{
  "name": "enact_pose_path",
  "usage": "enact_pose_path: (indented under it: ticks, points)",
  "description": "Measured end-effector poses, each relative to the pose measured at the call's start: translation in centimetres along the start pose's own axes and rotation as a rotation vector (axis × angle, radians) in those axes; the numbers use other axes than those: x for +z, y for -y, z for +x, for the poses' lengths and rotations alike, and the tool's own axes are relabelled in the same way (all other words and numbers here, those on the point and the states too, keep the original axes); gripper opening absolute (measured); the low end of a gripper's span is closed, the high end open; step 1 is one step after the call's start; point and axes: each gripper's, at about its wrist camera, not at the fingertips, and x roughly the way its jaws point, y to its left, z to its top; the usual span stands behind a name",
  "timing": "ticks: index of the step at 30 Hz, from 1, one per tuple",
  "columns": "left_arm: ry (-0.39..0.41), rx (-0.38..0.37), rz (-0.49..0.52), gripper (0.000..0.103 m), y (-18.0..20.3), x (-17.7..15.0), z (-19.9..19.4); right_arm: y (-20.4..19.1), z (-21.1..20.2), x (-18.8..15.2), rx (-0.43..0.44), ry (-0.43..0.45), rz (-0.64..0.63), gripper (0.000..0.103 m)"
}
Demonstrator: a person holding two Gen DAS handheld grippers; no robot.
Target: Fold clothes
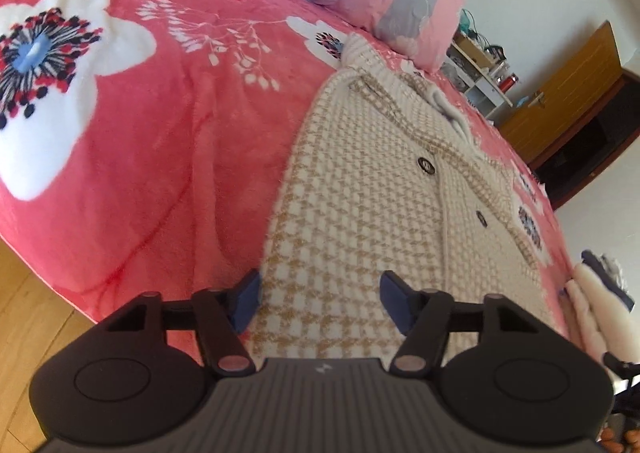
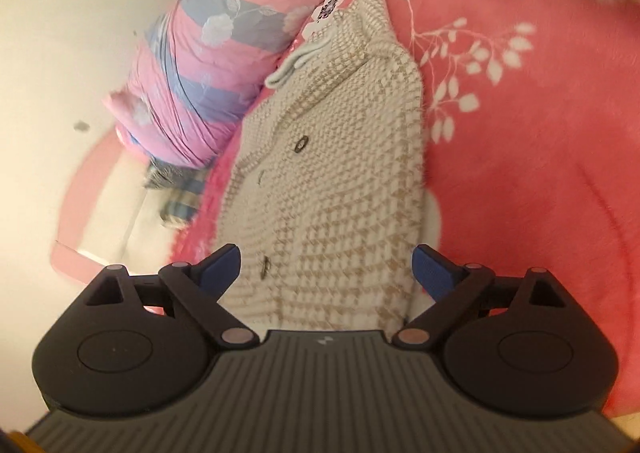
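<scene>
Lying flat on the pink blanket (image 1: 160, 157), the cardigan (image 1: 360, 221) is seen folded lengthwise, buttons up. Both the left gripper (image 1: 320, 303) and the right gripper (image 2: 326, 273) are held apart above its hem, nothing clamped. A rolled quilt (image 2: 192, 65) lies beside its collar.

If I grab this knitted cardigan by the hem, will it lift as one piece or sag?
The cardigan is a thick, soft knit, so it will likely droop from the grip. The fleece blanket under it looks fuzzy, so dragging may snag. Its folded layers may slide apart.
</scene>
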Motion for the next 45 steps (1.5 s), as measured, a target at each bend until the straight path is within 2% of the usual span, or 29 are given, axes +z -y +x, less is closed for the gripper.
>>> enact_pose_path:
  ticks: [1,3,8,12,15,21,25,28,32,34,35,36,37,41,45]
  points:
    - [-0.004,0.006,0.002,0.047,0.0,-0.2,0.0,0.1,0.4,0.1,0.000,-0.005,0.012,0.090]
    - [-0.013,0.019,0.009,0.033,-0.1,-0.6,-0.2,0.4,1.1,-0.1,0.002,-0.026,0.041,0.077]
    - [-0.062,-0.011,0.018,0.027,-0.6,-2.0,-0.3,0.3,0.9,-1.7,-0.022,-0.043,0.058,0.058]
    - [-0.070,-0.031,0.011,0.023,-0.7,-2.2,-0.1,1.0,0.2,-2.2,-0.008,-0.077,0.109,0.048]
    - [-0.078,-0.060,-0.027,0.022,-1.1,-2.0,0.4,1.4,-0.4,-2.6,-0.005,-0.095,0.135,0.044]
    - [-0.119,-0.148,-0.166,0.023,-3.0,-1.4,1.3,1.4,-1.1,-3.9,-0.003,-0.164,0.140,0.046]
    - [-0.126,-0.161,-0.175,0.024,-3.2,-1.2,1.9,2.3,-1.1,-3.9,0.009,-0.147,0.181,0.046]
    - [-0.107,-0.151,-0.157,0.025,-3.0,-1.5,1.8,2.9,-0.2,-3.8,0.069,-0.124,0.238,0.046]
    - [-0.096,-0.133,-0.133,0.023,-2.5,-1.9,1.7,2.3,1.1,-4.6,0.092,-0.206,0.211,0.043]
    - [-0.091,-0.115,-0.116,0.022,-2.1,-1.9,1.6,2.3,1.4,-4.8,0.105,-0.206,0.208,0.039]
    - [-0.083,-0.105,-0.111,0.016,-1.9,-1.8,1.5,2.4,1.5,-4.7,0.110,-0.198,0.214,0.034]
    - [-0.072,-0.101,-0.105,0.012,-1.6,-1.8,1.3,2.5,1.6,-4.6,0.121,-0.189,0.224,0.023]
    - [-0.056,-0.096,-0.096,0.011,-1.3,-1.7,0.9,2.5,1.7,-4.5,0.133,-0.182,0.236,0.017]
    - [0.012,-0.143,-0.100,0.009,-0.2,-1.2,-1.0,1.1,1.3,-4.1,0.180,-0.130,0.180,0.011]
    - [0.084,-0.231,-0.137,0.009,0.9,0.3,-2.3,-0.8,0.9,-2.9,0.201,-0.077,0.098,0.010]
